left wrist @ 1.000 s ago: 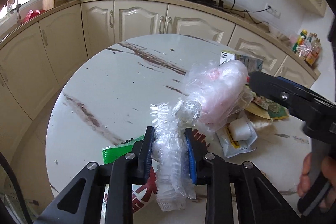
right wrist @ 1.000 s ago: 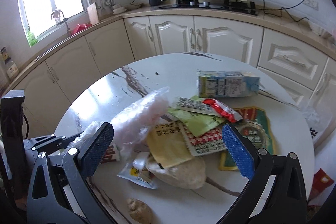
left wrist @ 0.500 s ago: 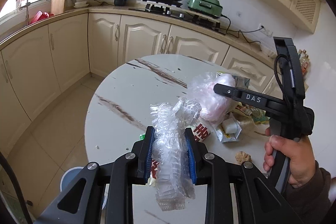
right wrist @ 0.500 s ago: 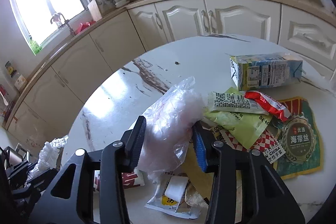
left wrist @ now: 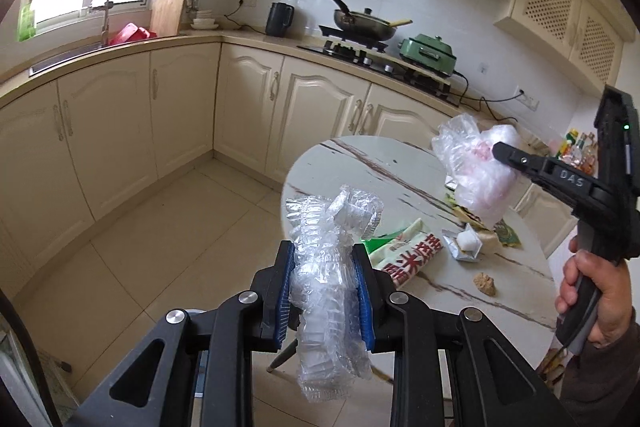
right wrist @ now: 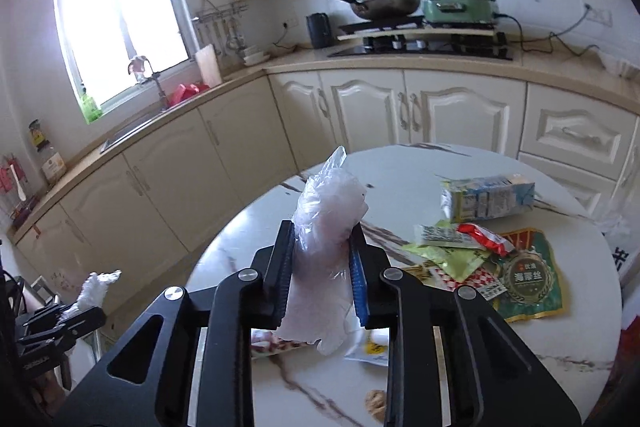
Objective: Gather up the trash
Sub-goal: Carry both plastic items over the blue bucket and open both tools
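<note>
My left gripper (left wrist: 322, 247) is shut on a crumpled clear plastic wrapper (left wrist: 336, 211) and holds it over the floor, left of the round marble table (left wrist: 360, 163). The jaws of my right gripper (right wrist: 321, 227) are closing, and their pads press on a thin whitish plastic bag (right wrist: 328, 195) held above the table. The left wrist view shows that bag (left wrist: 468, 163) hanging from the right gripper (left wrist: 504, 151). In the right wrist view the left gripper (right wrist: 80, 307) is low at the left with its wrapper (right wrist: 96, 285).
On the table (right wrist: 400, 179) lie a milk carton (right wrist: 488, 197), several snack wrappers (right wrist: 460, 239), a green foil packet (right wrist: 528, 275), a red-lettered packet (left wrist: 408, 255) and a brown lump (left wrist: 485, 283). Cream cabinets (left wrist: 120, 131) ring the tiled floor (left wrist: 180, 227). A hand (left wrist: 592, 291) grips the right handle.
The right gripper went from wide open to closed on the plastic bag and lifted it off the table. The left gripper carried its clear wrapper left, off the table and over the floor.
</note>
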`<action>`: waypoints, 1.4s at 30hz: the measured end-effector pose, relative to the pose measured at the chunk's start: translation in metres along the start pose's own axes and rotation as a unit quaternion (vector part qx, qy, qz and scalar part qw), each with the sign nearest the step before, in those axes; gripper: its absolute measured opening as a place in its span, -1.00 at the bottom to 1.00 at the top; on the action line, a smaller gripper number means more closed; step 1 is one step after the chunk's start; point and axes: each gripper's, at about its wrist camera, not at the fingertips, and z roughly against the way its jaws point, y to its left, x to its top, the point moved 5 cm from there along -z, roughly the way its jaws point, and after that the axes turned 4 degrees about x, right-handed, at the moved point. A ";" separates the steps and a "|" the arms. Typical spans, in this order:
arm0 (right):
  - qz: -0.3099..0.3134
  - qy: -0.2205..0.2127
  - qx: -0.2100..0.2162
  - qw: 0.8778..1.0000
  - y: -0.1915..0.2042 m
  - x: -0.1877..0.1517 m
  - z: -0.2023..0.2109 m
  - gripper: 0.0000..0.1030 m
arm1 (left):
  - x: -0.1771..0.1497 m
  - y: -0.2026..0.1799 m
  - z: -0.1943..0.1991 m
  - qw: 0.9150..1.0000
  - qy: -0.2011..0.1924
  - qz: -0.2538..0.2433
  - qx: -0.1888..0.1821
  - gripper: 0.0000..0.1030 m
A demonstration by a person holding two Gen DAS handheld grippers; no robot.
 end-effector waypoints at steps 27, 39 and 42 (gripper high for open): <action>0.062 0.344 0.106 0.931 0.197 -0.314 -0.344 -0.50 | -0.213 0.237 -0.123 0.948 0.267 0.136 0.110 -0.53; 0.048 0.341 0.100 0.933 0.177 -0.330 -0.396 0.18 | -0.217 0.243 -0.184 0.934 0.299 0.145 0.129 0.16; 0.049 0.333 0.086 0.938 0.173 -0.319 -0.383 0.19 | -0.206 0.244 -0.180 0.932 0.299 0.155 0.132 0.18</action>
